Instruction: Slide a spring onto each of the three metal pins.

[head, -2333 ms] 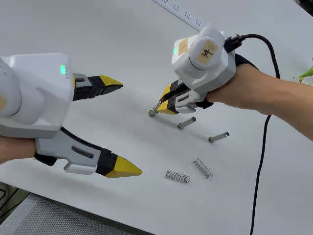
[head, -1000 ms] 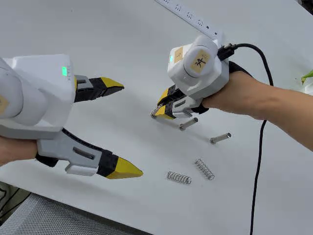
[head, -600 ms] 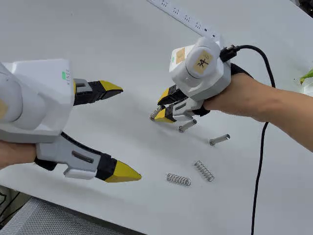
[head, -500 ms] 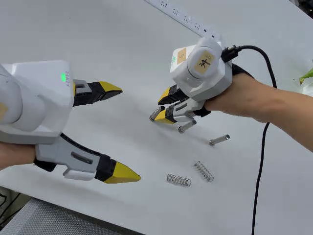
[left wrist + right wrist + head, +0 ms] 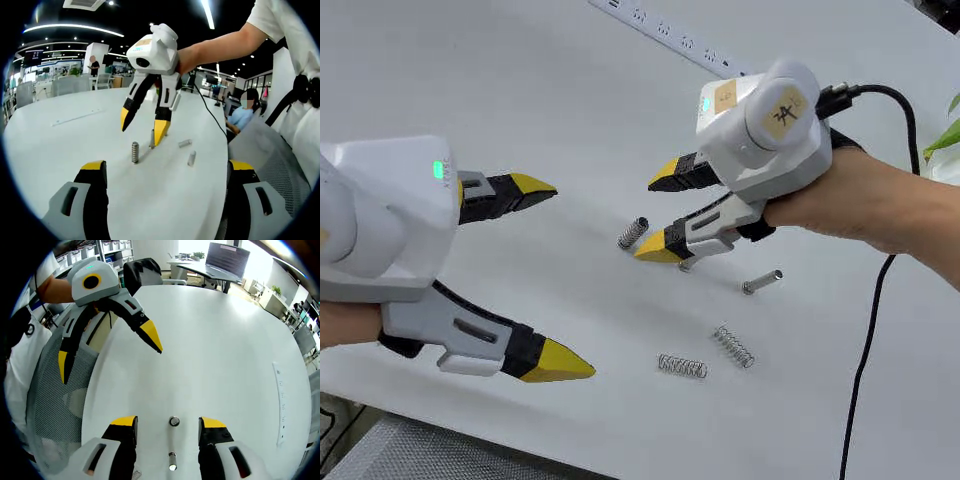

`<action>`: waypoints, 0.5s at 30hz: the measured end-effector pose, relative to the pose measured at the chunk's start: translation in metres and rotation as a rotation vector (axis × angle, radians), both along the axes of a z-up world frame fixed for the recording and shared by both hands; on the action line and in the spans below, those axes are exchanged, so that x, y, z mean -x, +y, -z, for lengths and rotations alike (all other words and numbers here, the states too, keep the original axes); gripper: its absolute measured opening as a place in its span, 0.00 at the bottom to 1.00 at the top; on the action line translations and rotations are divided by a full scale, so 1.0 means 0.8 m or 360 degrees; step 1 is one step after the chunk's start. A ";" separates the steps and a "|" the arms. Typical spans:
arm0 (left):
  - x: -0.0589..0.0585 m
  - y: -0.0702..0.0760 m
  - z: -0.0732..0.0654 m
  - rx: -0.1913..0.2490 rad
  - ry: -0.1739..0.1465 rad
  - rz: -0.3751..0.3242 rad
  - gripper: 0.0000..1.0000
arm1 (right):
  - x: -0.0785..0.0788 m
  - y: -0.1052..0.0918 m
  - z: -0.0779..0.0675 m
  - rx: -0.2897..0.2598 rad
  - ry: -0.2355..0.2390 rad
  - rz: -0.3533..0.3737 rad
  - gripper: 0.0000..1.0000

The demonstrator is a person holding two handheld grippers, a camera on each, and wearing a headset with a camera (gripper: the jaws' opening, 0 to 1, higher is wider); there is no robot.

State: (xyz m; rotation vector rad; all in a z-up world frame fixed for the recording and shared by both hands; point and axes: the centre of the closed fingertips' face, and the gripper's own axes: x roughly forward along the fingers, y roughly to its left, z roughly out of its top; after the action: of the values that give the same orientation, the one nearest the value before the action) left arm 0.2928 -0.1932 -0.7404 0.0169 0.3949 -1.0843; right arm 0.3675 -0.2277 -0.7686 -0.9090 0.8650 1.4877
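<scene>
Lifting away, your right gripper (image 5: 655, 218) has spread jaws, leaving spring-sleeved silver metal pin (image 5: 633, 232) on white tabletop (image 5: 520, 80); left gripper (image 5: 563, 275) jaws spread. 2 loose coiled wire springs (image 5: 682, 365) remain.

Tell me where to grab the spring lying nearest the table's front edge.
Probably grip the spring across its middle coils, coming straight down from above: it lies flat on the table with its sides exposed, and both ends stay free for a pin.
</scene>
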 end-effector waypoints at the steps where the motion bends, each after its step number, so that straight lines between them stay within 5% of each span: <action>1: 0.000 0.000 -0.001 -0.0004 -0.0004 0.0001 0.99 | 0.000 0.000 -0.004 -0.0024 -0.0002 0.0011 0.48; 15: 0.000 0.004 -0.004 -0.0099 -0.0006 0.0046 0.99 | 0.012 -0.049 -0.051 -0.0285 -0.0041 0.0199 0.64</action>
State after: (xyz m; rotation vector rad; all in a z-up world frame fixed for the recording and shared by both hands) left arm 0.2924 -0.1903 -0.7373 0.0802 0.4260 -1.1000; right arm 0.3582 -0.2665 -0.7276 -0.7276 0.7434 1.4174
